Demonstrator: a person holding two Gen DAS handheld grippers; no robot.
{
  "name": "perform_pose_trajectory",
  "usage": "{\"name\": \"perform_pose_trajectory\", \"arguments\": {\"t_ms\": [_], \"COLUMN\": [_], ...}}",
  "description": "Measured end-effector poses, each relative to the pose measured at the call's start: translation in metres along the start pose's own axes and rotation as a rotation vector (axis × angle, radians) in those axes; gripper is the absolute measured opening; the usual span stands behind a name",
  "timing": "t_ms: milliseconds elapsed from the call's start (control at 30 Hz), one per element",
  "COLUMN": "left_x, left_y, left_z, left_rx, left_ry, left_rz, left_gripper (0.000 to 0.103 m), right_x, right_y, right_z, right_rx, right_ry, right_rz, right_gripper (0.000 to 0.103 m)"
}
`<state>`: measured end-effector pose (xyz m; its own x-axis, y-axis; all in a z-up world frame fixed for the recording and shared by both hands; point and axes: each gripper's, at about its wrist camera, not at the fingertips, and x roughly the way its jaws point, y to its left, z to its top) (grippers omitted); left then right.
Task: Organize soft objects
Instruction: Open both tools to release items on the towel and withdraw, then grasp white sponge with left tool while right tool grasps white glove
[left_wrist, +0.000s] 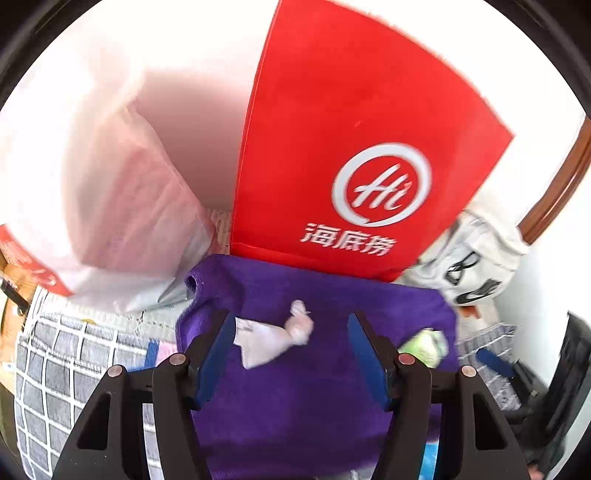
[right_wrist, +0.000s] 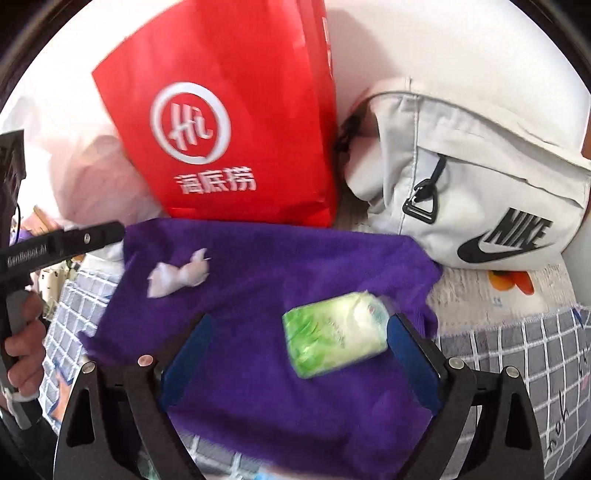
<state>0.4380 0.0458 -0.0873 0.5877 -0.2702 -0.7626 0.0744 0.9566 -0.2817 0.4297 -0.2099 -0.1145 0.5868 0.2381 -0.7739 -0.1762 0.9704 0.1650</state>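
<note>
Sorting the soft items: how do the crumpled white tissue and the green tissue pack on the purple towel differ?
The crumpled white tissue is loose and twisted; the green tissue pack is a wrapped, tidy block. The tissue is plain white; the pack is green and white. The tissue looks smaller. Both lie on the purple towel, ungripped.

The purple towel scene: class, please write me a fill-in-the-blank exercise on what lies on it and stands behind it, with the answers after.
1. The crumpled white tissue lies on the ____ towel.
2. The pack of tissues has a wrapper printed white and ____.
3. Behind the towel stands a ____ paper bag.
4. The white pouch beside the bag bears the word ____.

Answers: purple; green; red; NIKE
</note>
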Motion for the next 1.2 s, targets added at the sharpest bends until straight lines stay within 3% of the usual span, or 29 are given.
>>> {"name": "perform_pose_trajectory", "arguments": {"t_ms": [233, 433, 567, 733, 933, 1067, 1200], "left_x": [-0.052, -0.101, -0.118, -0.124, -0.121, -0.112, -0.099], "left_y": [0.001, 0.009, 0.012, 0.016, 0.016, 0.009, 0.006], "left_z": [-0.027, -0.072, -0.113, -0.159, -0.211, -0.234, -0.245], "left_rx": [-0.015, -0.033, -0.009, -0.008, 0.027, 0.062, 0.080], "left_ry": [0.005, -0.011, 0.002, 0.027, 0.083, 0.113, 0.121], "left_rz": [-0.001, 0.018, 0.044, 0.064, 0.042, 0.010, 0.027], "left_gripper": [0.061, 0.061, 0.061, 0.061, 0.063, 0.067, 0.067], "right_x": [-0.058, -0.076, -0.095, -0.123, -0.141, -0.148, -0.149], "right_y": [0.023, 0.051, 0.063, 0.070, 0.067, 0.065, 0.061], "right_z": [-0.045, -0.094, -0.126, -0.159, -0.188, -0.205, -0.219], "right_rx": [-0.047, -0.069, -0.091, -0.093, -0.052, -0.044, -0.033], "right_ry": [-0.025, 0.054, 0.047, 0.010, -0.011, -0.022, -0.017], "right_rz": [0.023, 0.060, 0.058, 0.036, 0.070, 0.076, 0.060], "right_gripper": [0.095, 0.090, 0.088, 0.087, 0.088, 0.088, 0.088]}}
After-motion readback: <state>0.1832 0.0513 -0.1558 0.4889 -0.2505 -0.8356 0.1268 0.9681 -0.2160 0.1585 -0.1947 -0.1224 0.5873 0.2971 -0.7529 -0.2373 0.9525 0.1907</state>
